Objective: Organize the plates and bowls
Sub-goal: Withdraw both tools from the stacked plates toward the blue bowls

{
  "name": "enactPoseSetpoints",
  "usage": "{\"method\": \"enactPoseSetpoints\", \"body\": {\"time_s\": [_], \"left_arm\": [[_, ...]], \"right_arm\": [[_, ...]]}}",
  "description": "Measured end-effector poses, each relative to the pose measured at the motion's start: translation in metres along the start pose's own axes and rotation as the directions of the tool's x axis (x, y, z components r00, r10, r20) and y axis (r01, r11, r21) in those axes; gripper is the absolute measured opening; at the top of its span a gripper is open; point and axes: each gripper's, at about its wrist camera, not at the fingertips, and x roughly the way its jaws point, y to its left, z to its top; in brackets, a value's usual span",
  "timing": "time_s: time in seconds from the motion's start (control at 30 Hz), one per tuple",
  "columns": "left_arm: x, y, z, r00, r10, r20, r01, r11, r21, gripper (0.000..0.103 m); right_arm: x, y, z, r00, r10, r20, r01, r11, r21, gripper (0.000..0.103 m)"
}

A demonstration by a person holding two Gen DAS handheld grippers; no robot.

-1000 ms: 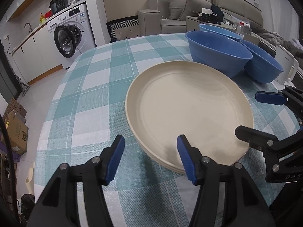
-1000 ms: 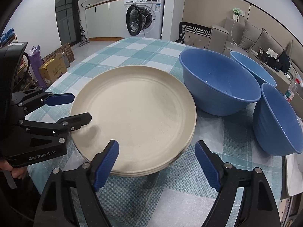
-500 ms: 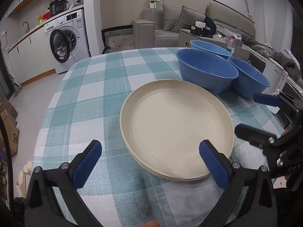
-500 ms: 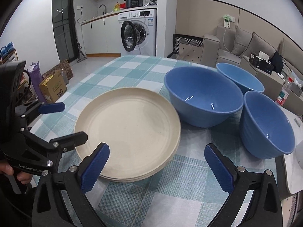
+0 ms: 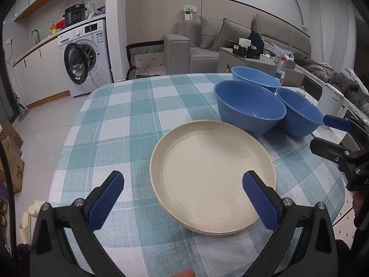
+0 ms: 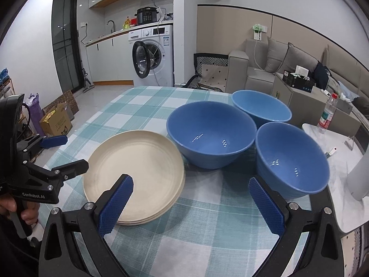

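A stack of cream plates [image 5: 212, 175] [image 6: 136, 175] lies on the teal checked tablecloth [image 5: 138, 115]. Three blue bowls stand upright behind and right of it: a large one [image 6: 211, 131], a far one [image 6: 260, 106] and a near right one [image 6: 290, 159]. My left gripper [image 5: 182, 189] hangs open above the near rim of the plates, touching nothing. My right gripper [image 6: 191, 187] is open over the cloth between the plates and the near right bowl, holding nothing. Each gripper also shows at the edge of the other's view: left gripper [image 6: 66, 153], right gripper [image 5: 327, 133].
A white side table [image 6: 341, 161] adjoins the table on the right, with a water bottle [image 6: 327, 113] and a white appliance [image 6: 359, 173]. Cardboard boxes [image 6: 55, 122] sit on the floor to the left. A washing machine [image 5: 85, 60] and sofa [image 5: 207, 43] stand beyond.
Both grippers opened wide and rose back from the plate stack, which now looks smaller and lower in both views. The plates and bowls stayed put.
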Motion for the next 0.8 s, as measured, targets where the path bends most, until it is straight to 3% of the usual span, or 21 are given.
{"method": "enactPoseSetpoints", "body": {"time_s": [0.5, 0.8], "left_arm": [[-0.029, 0.011, 0.054, 0.990, 0.009, 0.139, -0.012, 1.000, 0.020, 0.103], [-0.013, -0.001, 0.080, 0.991, -0.014, 0.131, 0.009, 0.999, 0.044, 0.103]], "right_arm": [[-0.065, -0.023, 0.038, 0.994, -0.082, 0.076, 0.088, 0.992, -0.088, 0.102], [-0.087, -0.044, 0.064, 0.990, -0.109, 0.087, 0.117, 0.989, -0.091, 0.102]]}}
